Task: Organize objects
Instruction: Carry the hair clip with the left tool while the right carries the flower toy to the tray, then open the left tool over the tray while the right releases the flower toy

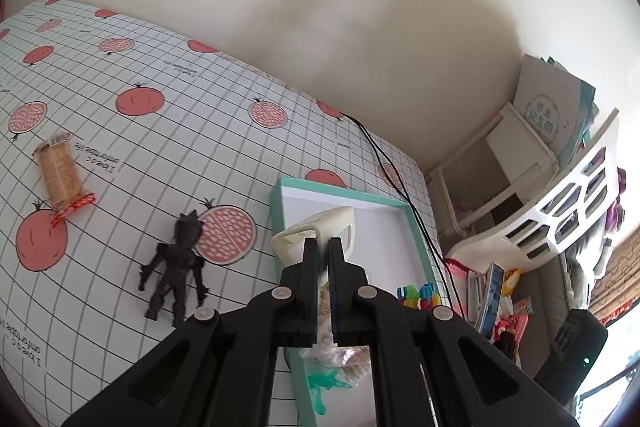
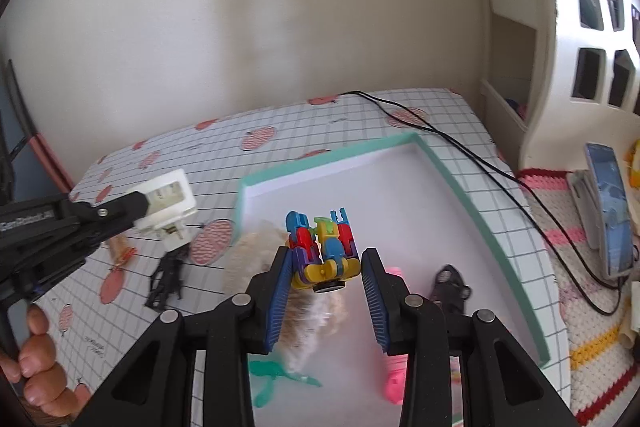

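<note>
So the tray has a mint green rim and a flat white floor, and it sits on the table; inside it there's a fuzzy tan plush thing, a translucent green figure, a pink plastic piece and a small dark toy. The right gripper is over the tray with its blue ribbed pads spread apart; a chunky multicoloured block toy sits between them, touching the left pad but clear of the right one. The left gripper is clamped on a cream plastic plug adapter, held up over the tray's near edge. Out on the tablecloth, white with a grey grid and pomegranate prints: a spiky black figure lying flat, and a wrapped snack further off. A black cable runs across the tray's corner; plain cream wall behind, white shelf unit off to the side.
</note>
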`<state>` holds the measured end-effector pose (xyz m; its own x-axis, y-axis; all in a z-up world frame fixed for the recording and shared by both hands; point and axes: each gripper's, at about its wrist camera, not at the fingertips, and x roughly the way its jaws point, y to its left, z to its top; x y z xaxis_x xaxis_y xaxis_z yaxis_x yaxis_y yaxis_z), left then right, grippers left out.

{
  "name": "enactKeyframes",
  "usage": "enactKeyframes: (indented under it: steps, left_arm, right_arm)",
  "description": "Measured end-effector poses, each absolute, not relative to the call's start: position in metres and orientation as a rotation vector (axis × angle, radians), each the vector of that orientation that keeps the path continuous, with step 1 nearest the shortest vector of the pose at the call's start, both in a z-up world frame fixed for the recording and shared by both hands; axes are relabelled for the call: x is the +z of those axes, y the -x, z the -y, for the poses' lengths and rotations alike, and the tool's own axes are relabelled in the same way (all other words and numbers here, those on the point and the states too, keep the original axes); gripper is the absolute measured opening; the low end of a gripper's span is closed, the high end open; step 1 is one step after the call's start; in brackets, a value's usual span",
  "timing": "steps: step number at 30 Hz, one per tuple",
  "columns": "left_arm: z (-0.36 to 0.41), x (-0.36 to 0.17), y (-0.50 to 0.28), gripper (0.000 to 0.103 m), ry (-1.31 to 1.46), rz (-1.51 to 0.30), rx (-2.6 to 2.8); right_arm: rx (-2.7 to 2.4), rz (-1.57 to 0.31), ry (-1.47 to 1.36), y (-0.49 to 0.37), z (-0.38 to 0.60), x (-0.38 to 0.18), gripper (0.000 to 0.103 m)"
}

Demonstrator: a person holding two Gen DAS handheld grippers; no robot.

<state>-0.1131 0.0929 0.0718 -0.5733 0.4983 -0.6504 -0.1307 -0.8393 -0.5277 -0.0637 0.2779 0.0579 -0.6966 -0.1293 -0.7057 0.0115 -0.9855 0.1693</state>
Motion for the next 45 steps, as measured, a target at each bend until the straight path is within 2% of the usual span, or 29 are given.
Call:
enactKeyframes:
  steps: [17,28,29,31,33,45]
  left_arm:
    - [-0.181,0.054,0.091,0.004,1.249,0.44,2.261]
    - [-0.183,0.045,0.095,0.005,1.296,0.455,2.242]
    - [-0.183,0.046,0.095,0.005,1.296,0.458,2.239]
    - [-0.183,0.046,0.095,0.014,1.298,0.455,2.238]
    - [-0.184,0.047,0.095,0.016,1.295,0.452,2.235]
    - [-0.17,0.061,0.094,0.017,1.245,0.415,2.276]
  right_arm:
    - [-2.91,0.288,-1.348,0.064,-0.333,0.032,0.038]
    - [-2.867,0.228,-1.352,0.066,-0.319,0.027,0.039]
    - [-2.868,0.235,-1.352,0.065,-0.319,0.027,0.041]
    - [-2.872,0.242,-1.355,0.065,-0.319,0.027,0.044]
    - [-2.875,0.245,-1.354,0.064,-0.319,0.028,0.046]
    - [-2.917,0.204,-1.355,0.061,-0.316,0.034,0.048]
